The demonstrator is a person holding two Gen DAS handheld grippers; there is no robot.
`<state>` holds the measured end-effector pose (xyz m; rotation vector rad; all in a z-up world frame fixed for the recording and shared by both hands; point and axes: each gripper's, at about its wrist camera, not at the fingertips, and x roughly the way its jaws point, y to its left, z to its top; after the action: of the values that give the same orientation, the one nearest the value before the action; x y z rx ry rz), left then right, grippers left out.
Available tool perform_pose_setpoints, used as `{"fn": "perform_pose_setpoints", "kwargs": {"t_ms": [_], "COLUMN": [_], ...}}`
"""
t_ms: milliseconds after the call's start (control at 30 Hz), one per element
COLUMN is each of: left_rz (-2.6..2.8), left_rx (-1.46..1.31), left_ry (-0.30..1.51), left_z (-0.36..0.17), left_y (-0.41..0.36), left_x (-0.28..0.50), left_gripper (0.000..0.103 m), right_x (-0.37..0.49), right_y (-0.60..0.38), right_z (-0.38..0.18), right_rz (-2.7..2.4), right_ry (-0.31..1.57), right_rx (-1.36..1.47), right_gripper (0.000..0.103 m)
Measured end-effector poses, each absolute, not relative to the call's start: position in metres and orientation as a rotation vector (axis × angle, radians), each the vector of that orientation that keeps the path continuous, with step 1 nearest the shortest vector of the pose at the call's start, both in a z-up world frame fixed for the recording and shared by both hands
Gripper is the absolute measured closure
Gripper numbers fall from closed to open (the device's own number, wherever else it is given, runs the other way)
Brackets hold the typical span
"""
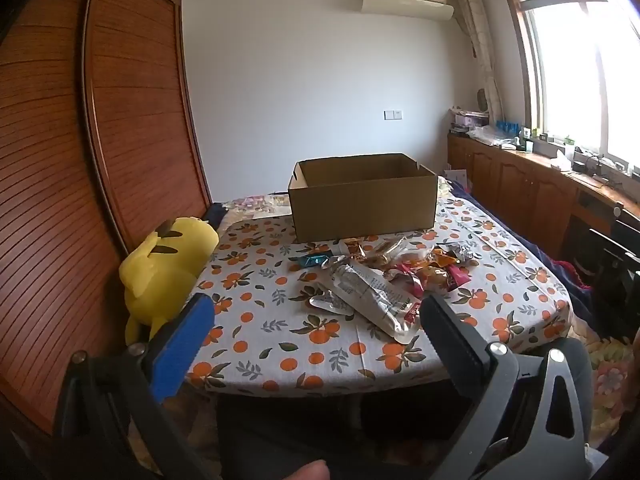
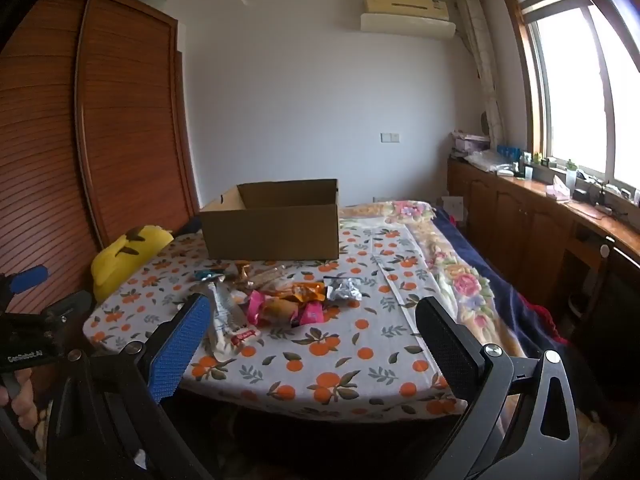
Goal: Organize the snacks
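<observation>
Both sets of fingers stand wide apart, nothing between them: left gripper (image 1: 316, 332), right gripper (image 2: 312, 332); both hang off the desk's (image 1: 280, 344) near edge, short of the snacks. Snack pile (image 2: 280, 300) sits mid-desk, at 12 o'clock from the right gripper, 1 o'clock from the left; cardboard box (image 1: 362, 204) just behind it, open-topped, inside hidden from here. Risks: wrappers overlap and look slick, so a pinch may lift two or slip; the long silver packet (image 1: 372, 296) (near edge) could get swept off. Counts: one box, one yellow plush (image 1: 168, 268) at 9 o'clock, roughly ten snacks (overlapping, not exact).
</observation>
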<state>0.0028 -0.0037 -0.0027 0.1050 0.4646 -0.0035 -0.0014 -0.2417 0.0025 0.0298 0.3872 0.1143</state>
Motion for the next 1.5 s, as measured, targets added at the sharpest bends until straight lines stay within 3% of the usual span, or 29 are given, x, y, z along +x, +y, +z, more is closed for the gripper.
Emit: {"fn": "perform_pose_setpoints", "kwargs": {"t_ms": [1500], "left_rz": [0.001], "left_rx": [0.098], "left_ry": [0.439], "left_z": [0.015], "left_y": [0.004], "left_x": [-0.003], "left_gripper": [0.0], "right_x": [-0.005], "right_y": [-0.245], "right_z": [0.0], "right_rz": [0.112], "right_ry": [0.391], "right_rx": [0.03], "right_gripper": [0.0]}}
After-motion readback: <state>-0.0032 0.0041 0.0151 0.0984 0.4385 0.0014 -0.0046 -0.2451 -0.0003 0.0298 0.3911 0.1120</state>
